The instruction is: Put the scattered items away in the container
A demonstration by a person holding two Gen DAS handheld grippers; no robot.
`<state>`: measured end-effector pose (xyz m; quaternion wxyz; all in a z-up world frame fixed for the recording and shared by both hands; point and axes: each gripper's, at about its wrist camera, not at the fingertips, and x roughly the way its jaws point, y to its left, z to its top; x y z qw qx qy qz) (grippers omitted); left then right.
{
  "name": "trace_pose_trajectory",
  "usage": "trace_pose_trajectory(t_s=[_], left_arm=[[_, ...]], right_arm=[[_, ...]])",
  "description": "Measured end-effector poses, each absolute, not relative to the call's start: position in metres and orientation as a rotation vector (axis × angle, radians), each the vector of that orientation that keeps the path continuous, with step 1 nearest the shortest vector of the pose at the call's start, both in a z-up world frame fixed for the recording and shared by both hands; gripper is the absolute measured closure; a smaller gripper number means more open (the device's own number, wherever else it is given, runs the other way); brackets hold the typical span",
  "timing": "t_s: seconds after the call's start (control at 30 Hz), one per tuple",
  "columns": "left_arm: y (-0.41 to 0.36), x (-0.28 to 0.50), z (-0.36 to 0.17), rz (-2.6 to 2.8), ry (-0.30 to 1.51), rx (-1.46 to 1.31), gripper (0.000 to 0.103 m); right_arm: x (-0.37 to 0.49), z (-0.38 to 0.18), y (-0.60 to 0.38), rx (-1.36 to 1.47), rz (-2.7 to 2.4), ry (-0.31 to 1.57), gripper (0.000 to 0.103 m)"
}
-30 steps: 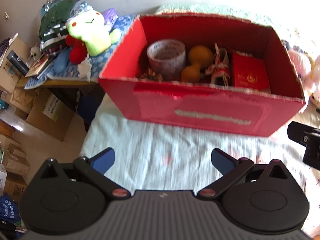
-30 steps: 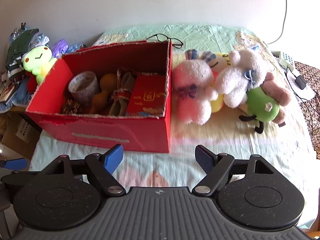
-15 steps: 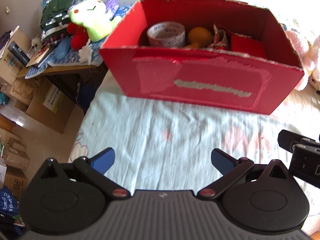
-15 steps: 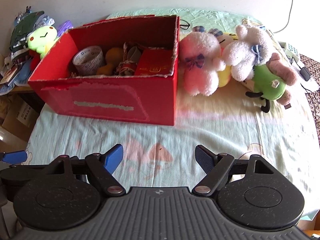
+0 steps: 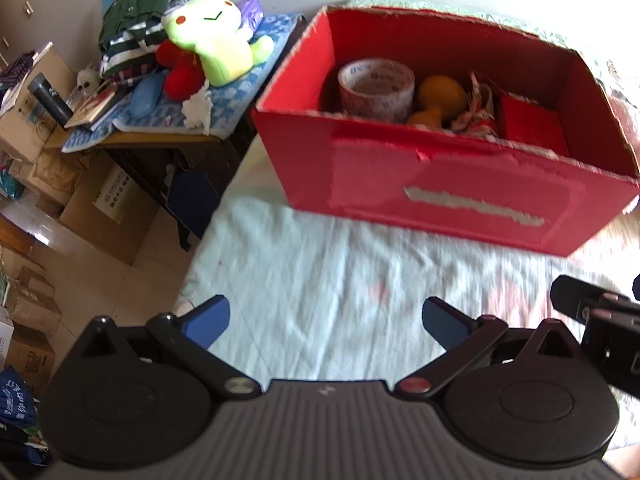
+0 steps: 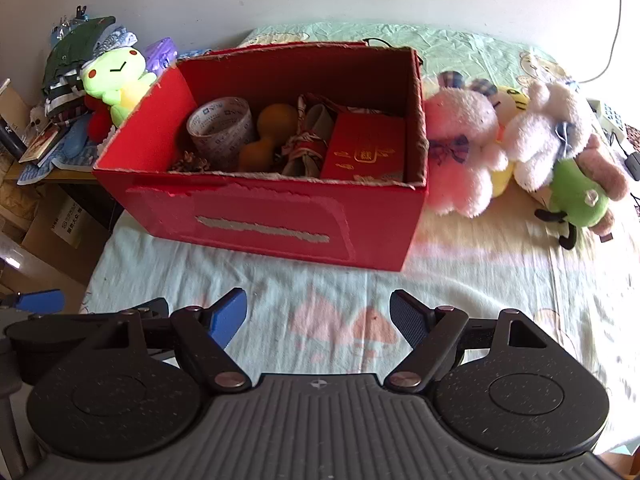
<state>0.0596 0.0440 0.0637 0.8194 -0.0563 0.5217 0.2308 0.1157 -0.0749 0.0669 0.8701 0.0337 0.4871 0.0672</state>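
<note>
Red box (image 6: 264,220) standing on the bed (image 6: 480,280), open-topped, holding a tape roll (image 6: 222,128), an orange gourd (image 6: 266,136), a folded cloth bundle (image 6: 308,140), a red packet (image 6: 366,148) and a pine cone (image 6: 190,162) in the near left corner. Left gripper (image 5: 326,320) above the sheet short of the box, fingers spread wide, gripping nothing. Right gripper (image 6: 318,316) likewise wide apart and empty. Plush toys (image 6: 520,148) lying on the bed just right of the box, the pink one (image 6: 460,156) touching its wall. Green plush (image 5: 218,40) on the cluttered tabletop (image 5: 140,138) left of the bed.
</note>
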Motion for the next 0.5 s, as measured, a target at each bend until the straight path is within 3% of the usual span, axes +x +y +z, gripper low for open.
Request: trace_pose_trajectory(t_s=[0.5], left_arm=[[0.075,0.111,0.109,0.427,1.009,-0.094,0.001]], right_arm=[[0.164,0.103,-0.076,0.110,0.071,0.899,0.022]])
